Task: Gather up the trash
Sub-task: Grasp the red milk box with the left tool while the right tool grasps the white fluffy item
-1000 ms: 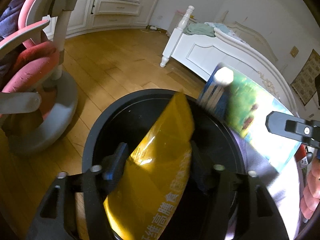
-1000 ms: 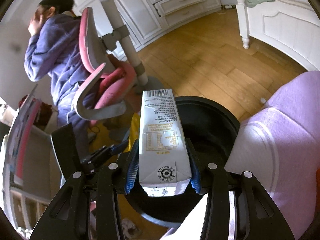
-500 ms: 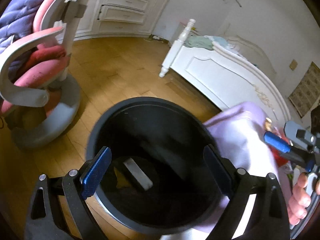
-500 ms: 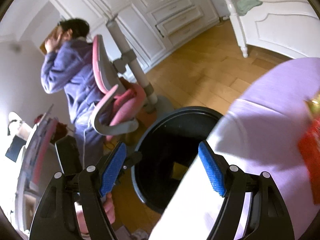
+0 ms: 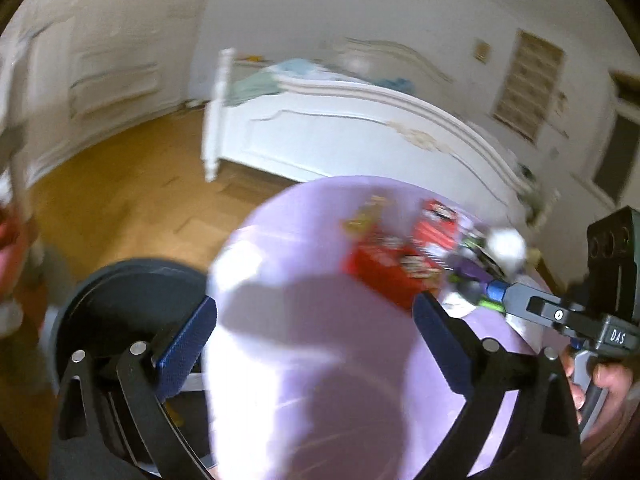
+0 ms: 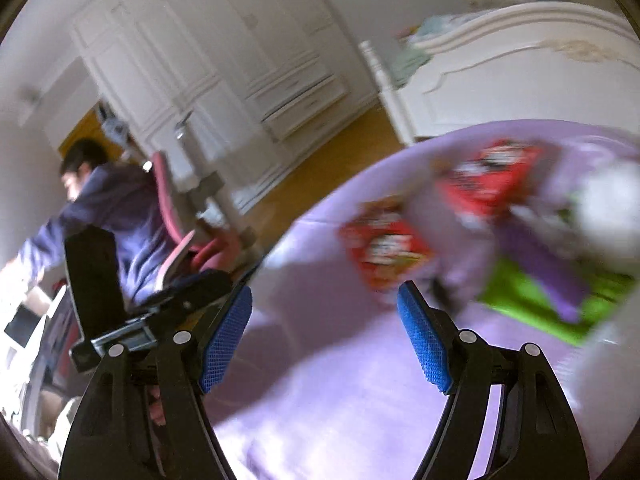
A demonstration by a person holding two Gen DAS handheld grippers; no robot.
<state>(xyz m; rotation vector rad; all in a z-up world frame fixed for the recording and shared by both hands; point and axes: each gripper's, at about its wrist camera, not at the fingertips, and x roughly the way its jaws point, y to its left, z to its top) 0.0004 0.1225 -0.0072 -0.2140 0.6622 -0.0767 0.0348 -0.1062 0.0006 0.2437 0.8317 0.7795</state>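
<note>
Both tools, left [image 5: 316, 340] and right [image 6: 324, 332], tilt down over the purple table [image 5: 304, 312], spread, gripping nothing.

wrappers [image 5: 394, 256] on table [image 5: 304, 320], bin [image 5: 108, 300] left, bed [image 5: 340, 132] behind

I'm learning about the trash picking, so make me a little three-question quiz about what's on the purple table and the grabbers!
1. True or false: the left gripper is holding a wrapper.
2. What colour are the two snack packets nearest the right gripper? A green, B red, C blue.
3. Fill in: the black trash bin stands on the floor beside the round ____ table.

Key: 1 false, its jaws are open and empty. 2 B. 3 purple.
</note>
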